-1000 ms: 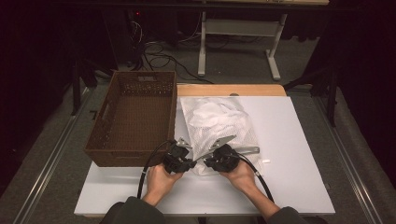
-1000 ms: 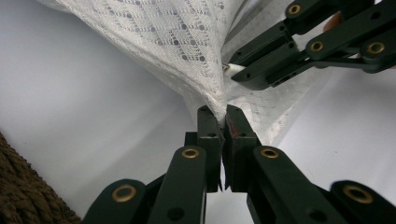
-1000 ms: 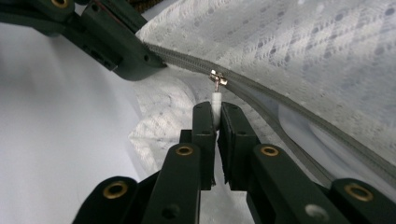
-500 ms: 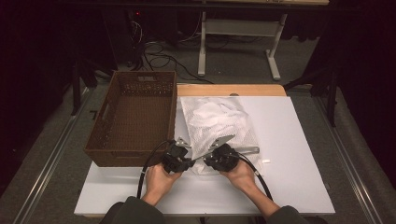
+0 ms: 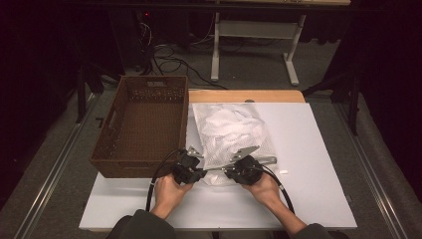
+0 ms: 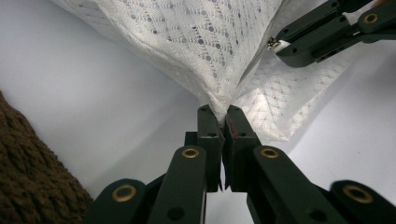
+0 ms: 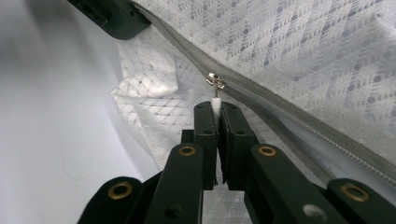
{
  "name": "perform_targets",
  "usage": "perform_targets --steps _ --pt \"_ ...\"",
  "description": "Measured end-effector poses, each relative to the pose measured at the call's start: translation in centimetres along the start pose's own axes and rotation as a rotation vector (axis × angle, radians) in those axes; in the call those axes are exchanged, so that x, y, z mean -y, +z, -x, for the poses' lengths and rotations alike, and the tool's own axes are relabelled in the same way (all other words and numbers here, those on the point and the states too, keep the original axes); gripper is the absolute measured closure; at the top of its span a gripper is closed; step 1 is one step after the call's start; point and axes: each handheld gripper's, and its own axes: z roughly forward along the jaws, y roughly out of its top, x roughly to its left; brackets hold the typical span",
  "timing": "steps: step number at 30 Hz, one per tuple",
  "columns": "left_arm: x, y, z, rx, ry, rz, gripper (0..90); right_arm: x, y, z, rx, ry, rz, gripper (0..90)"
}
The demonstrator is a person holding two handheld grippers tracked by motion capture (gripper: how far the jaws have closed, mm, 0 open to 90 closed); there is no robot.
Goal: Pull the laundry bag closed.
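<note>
One mesh bag (image 5: pixel 233 134) holds white cloth (image 5: pixel 230 124); wicker basket (image 5: pixel 144 124) beside.

Left claw (image 6: pixel 223 111) tight on the white mesh bag's (image 6: pixel 196 42) corner

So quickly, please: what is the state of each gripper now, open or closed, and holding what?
Left gripper: closed, pinching the corner of the white mesh bag.
Right gripper: closed, holding the bag's white zipper pull.

dim room, grey carpet floor (image 5: pixel 259 74), white table frame (image 5: pixel 219 45) at the far side, cables (image 5: pixel 169 62) far left
</note>
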Motion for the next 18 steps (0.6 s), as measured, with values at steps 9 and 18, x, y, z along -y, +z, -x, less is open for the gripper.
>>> perform_targets --steps 9,18 --pt "0.08 0.13 -0.17 -0.012 -0.008 -0.001 86.5 0.25 -0.17 0.38 0.002 0.015 0.003 87.3" --pt "0.19 0.51 -0.07 -0.019 0.004 -0.014 86.5 0.53 -0.41 0.39 0.021 0.005 -0.004 87.3"
